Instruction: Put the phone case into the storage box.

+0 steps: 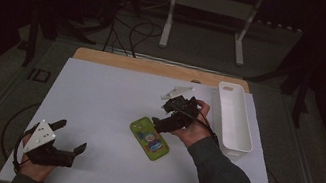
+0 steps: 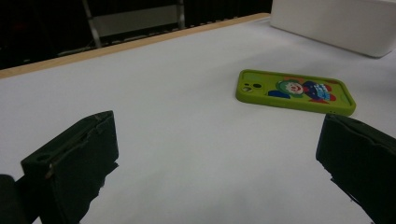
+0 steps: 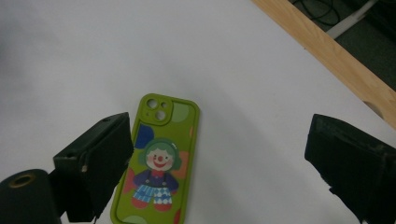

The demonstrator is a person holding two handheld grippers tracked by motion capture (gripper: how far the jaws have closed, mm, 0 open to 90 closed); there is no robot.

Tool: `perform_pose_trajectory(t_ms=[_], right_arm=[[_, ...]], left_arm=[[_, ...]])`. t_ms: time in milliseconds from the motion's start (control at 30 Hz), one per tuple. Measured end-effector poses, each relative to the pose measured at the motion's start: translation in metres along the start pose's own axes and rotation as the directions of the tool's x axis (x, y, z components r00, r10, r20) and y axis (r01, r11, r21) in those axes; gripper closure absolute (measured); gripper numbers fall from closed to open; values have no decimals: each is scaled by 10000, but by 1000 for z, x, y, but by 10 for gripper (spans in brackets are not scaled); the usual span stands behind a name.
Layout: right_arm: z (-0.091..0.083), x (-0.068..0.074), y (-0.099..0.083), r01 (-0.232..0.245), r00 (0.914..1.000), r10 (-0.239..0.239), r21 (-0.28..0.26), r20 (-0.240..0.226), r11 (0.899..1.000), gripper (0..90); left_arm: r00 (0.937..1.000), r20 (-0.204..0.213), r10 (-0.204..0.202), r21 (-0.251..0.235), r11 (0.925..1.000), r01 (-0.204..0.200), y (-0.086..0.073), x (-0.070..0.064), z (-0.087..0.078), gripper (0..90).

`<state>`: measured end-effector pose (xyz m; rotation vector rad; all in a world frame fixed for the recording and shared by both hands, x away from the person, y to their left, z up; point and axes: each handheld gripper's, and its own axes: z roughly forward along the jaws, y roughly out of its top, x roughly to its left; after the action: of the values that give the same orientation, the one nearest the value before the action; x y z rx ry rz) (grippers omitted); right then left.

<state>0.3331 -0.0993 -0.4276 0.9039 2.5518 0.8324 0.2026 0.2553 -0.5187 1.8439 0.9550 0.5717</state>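
White table top [image 1: 106, 112] lies under both tools. Over its middle the right gripper [image 1: 159, 116] hangs with jaws spread wide and holds nothing; the green phone case [image 1: 149, 138] lies flat just under it, clown picture upward. Near the front left corner, the left gripper [image 1: 72, 137] is also spread, well apart from the case. Beside the right edge stands a white tray [image 1: 235, 117].

The high view is dim and slightly grainy: the flat white table top [image 1: 106, 112] is the one lit area, evenly grey-white under soft overhead light, while the floor and far background sink into near black. Shadows are faint and soft-edged. In both gripper views the black jaws at the near edge are blurred and out of focus. The glossy green cartoon-printed phone case [image 3: 159, 163] is sharp there, without glare.
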Motion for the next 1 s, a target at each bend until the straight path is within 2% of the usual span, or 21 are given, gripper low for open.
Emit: perform_pose_trajectory(t_ms=[700,1000], right_arm=[[29,11,16,492,9987,-475,972,-195,9940,73],[43,15,19,465,9986,-427,1418,-298,9888,73]], left_arm=[[10000,-37,-43,-29,10000,43,-1,2,-1,0],[10000,-42,-33,-11,10000,33,-1,2,-2,0]])
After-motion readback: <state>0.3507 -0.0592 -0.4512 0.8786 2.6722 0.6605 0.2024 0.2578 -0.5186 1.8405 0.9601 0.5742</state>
